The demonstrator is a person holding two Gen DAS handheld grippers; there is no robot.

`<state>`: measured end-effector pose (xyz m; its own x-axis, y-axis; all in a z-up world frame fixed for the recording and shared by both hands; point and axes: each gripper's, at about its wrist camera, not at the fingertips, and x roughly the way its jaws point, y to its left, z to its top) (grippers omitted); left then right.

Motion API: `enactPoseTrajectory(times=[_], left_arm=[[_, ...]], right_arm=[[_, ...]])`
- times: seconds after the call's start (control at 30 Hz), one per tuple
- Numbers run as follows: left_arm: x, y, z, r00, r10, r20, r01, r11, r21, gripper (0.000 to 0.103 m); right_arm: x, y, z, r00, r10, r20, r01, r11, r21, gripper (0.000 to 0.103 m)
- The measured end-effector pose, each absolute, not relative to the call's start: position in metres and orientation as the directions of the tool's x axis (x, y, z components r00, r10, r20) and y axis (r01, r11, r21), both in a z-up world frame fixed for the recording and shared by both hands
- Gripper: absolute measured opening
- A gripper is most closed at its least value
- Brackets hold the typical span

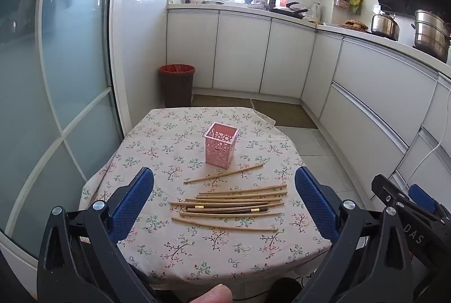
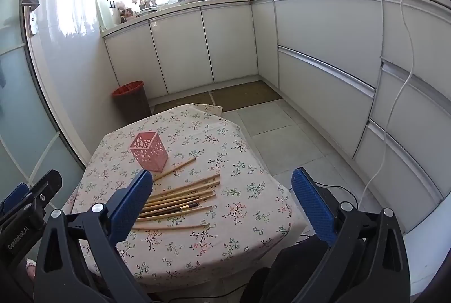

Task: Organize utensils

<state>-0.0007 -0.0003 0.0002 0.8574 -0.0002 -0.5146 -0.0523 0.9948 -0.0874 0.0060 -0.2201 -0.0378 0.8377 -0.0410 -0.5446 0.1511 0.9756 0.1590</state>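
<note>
Two claws hang above a small worktop (image 1: pixel 197 260) draped in a floral cloth, both spread wide with nothing between their blue pads. The left claw (image 1: pixel 224 201) frames a loose bundle of chopsticks (image 1: pixel 231 204), mostly pale wood with a dark one among them, lying flat near the middle. One stray chopstick (image 1: pixel 224 173) rests apart, just before an upright, empty pink holder (image 1: pixel 220 145). The right claw (image 2: pixel 222 201) hangs over the worktop's right side. A red-lined bin (image 1: pixel 177 85) stands on the floor beyond.
</note>
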Motion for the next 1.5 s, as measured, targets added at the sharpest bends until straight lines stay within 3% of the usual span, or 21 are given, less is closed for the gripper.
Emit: enactPoseTrajectory(times=[1.0,1.5], left_arm=[[-0.001,-0.013,-0.003,0.872,-0.004,-0.490,-0.031,0.998,-0.063,0.096],[0.002,-0.012,-0.005,0.846,0.005,-0.533,-0.036,0.998,-0.048,0.096]], right_arm=[[0.004,-0.230,-0.042,0.830,-0.044,-0.557,0.172,0.969,0.180,0.096],[0.007,-0.230,-0.046,0.821,-0.038,-0.570,0.170,0.969,0.180,0.096]])
